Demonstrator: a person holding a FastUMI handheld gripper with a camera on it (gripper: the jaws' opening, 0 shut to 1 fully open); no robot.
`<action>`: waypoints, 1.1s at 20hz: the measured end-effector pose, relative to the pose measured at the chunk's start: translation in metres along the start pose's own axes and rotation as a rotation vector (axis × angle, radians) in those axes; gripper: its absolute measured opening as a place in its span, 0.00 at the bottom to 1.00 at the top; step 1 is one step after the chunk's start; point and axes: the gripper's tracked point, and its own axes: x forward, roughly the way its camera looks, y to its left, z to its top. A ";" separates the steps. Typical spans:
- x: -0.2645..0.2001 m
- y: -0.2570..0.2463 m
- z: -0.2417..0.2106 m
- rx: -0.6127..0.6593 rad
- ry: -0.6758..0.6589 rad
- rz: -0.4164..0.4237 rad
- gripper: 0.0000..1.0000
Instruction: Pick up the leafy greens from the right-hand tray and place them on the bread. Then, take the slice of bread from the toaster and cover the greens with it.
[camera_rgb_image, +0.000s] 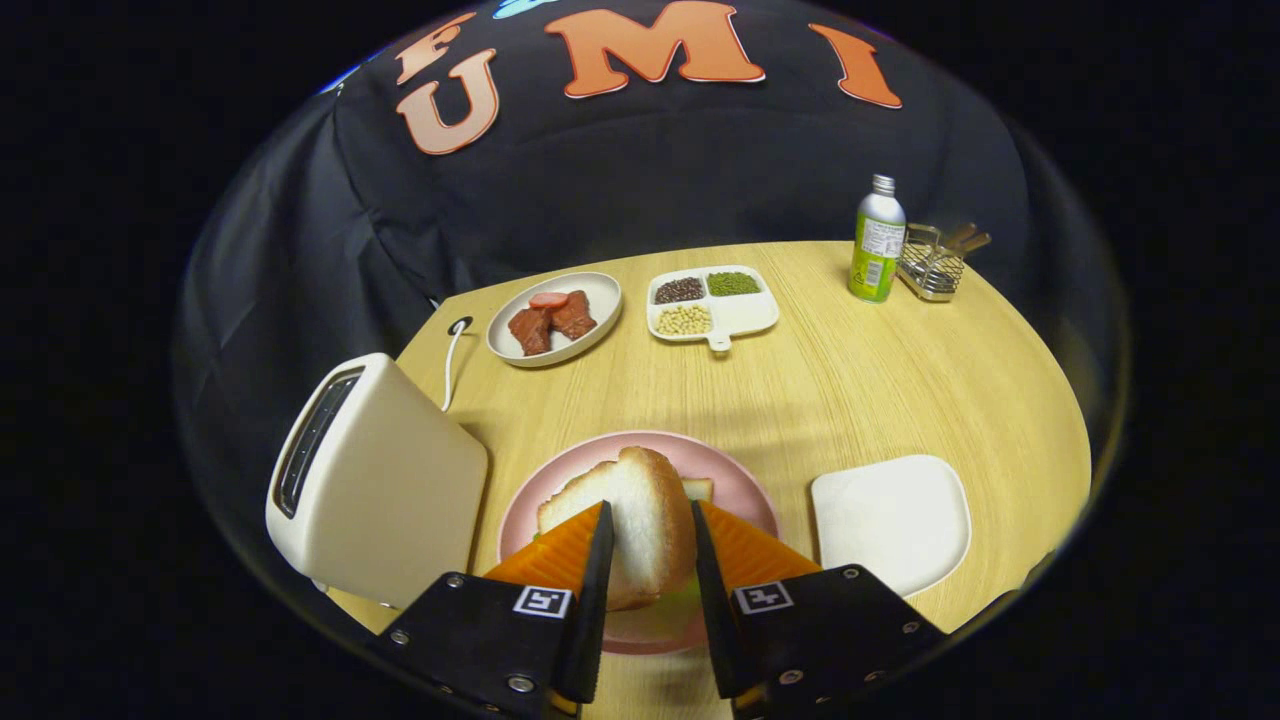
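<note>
Bread slice (645, 520) is pinched upright in the tongs (648, 545), right over the pink plate (730, 470) next to the toaster (375, 480).

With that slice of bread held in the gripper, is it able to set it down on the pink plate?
Probably yes. The gripper is shut on the white bread slice, right over the round pink plate; nothing stands between, only greens and another bread slice below.

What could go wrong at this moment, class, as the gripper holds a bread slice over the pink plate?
1. The bread slice stands on edge between the gripper fingers; released like this, it may topple off the greens instead of covering them.
2. Squeezing harder could crush the soft slice.
3. The toaster sits close beside the pink plate; a sideways swing might knock it.
</note>
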 end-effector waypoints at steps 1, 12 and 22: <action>0.002 -0.006 -0.003 -0.002 0.012 -0.014 0.47; -0.031 -0.061 0.044 -0.024 -0.081 -0.120 0.90; -0.114 -0.120 0.142 -0.054 -0.332 -0.217 0.98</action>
